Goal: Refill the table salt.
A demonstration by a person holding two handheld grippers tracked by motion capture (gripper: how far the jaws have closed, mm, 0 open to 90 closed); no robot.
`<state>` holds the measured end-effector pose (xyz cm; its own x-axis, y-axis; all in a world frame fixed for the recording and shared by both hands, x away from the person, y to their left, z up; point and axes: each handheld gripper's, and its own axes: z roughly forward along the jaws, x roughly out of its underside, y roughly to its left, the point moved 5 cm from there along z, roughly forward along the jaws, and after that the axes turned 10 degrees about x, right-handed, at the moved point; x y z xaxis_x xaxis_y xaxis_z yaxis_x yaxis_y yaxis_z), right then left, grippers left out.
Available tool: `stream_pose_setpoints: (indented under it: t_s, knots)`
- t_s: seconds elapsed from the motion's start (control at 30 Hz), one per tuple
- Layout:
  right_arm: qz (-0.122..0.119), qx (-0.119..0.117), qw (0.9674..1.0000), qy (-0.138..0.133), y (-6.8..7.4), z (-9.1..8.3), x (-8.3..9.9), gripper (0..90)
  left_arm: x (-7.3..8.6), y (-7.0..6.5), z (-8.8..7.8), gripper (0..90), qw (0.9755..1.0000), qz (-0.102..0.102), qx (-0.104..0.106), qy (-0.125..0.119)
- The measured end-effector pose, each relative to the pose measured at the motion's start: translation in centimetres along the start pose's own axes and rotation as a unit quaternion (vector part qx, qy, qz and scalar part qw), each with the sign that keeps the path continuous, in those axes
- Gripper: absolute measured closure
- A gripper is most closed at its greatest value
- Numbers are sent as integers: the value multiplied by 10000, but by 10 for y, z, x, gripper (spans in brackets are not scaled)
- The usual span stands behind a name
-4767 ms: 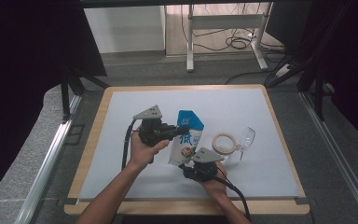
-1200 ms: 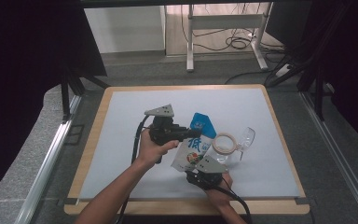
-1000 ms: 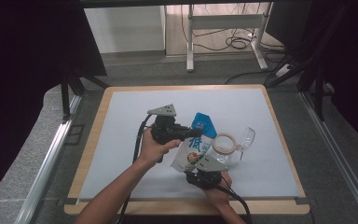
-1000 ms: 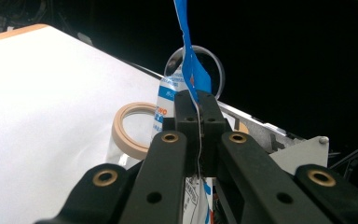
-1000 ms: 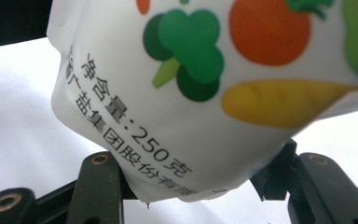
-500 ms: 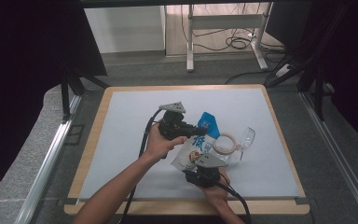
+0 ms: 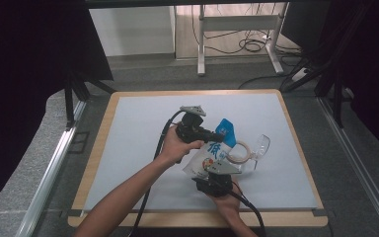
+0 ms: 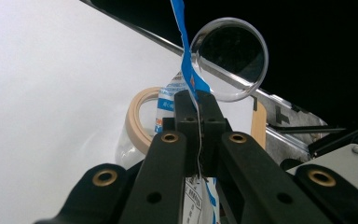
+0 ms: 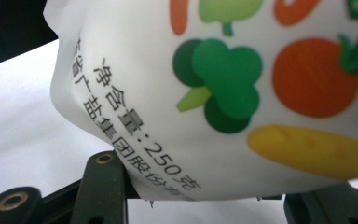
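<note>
Near the table's (image 7: 128, 113) middle, just beside the tape roll (image 7: 239, 152) and clear cup (image 7: 260, 146): bag (image 7: 211, 155) held up off the mat. Left gripper (image 7: 218, 137) clamped tight on its blue top edge; right gripper (image 7: 212, 173) closed around its lower end. Best to pull steadily along the seal, keeping the base firm, clear of the cup.
</note>
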<state>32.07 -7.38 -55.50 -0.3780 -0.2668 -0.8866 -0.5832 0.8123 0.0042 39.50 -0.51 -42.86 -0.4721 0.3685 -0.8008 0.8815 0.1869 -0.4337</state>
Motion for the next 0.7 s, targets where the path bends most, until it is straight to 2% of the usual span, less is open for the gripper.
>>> stream_pose_setpoints:
  t_s: [0.3, 0.47, 0.7]
  knots:
    - [56, 65, 10000, 32, 0, 2, 1, 507, -2, 5, 6, 900, 9999, -73, 58, 97]
    - [57, 105, 9999, 20, 1, 2, 0, 509, -4, 6, 8, 900, 9998, -11, 48, 213]
    - [77, 114, 9999, -2, 3, 1, -1, 511, -7, 8, 12, 900, 9995, -37, 71, 309]
